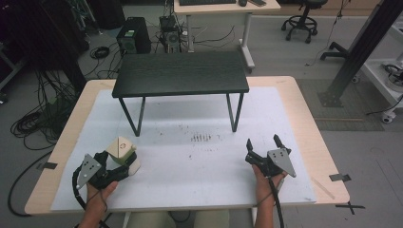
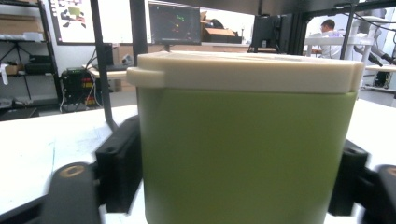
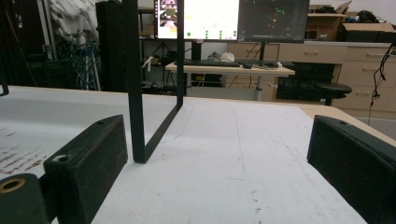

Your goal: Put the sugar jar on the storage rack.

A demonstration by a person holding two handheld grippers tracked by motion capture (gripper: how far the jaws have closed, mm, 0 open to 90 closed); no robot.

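- Green box point(image 2: 247, 154) with a cream lid point(image 2: 243, 70) sits at seven o'clock on the white table point(image 1: 190, 180), pinched by the left gripper point(image 1: 124, 160).
- Black stand point(image 1: 180, 73) rises at twelve o'clock.
- Right gripper point(image 1: 264, 142), at four o'clock, is spread, nothing between its jaws.

The container point(image 1: 122, 153) is a small box with an olive-green body point(image 2: 243, 158) and a cream lid point(image 2: 247, 71) that has a tab jutting from one side. It stands upright on the white tabletop, lid on, between the jaws of the left gripper point(image 1: 124, 164), whose pads press both its sides.
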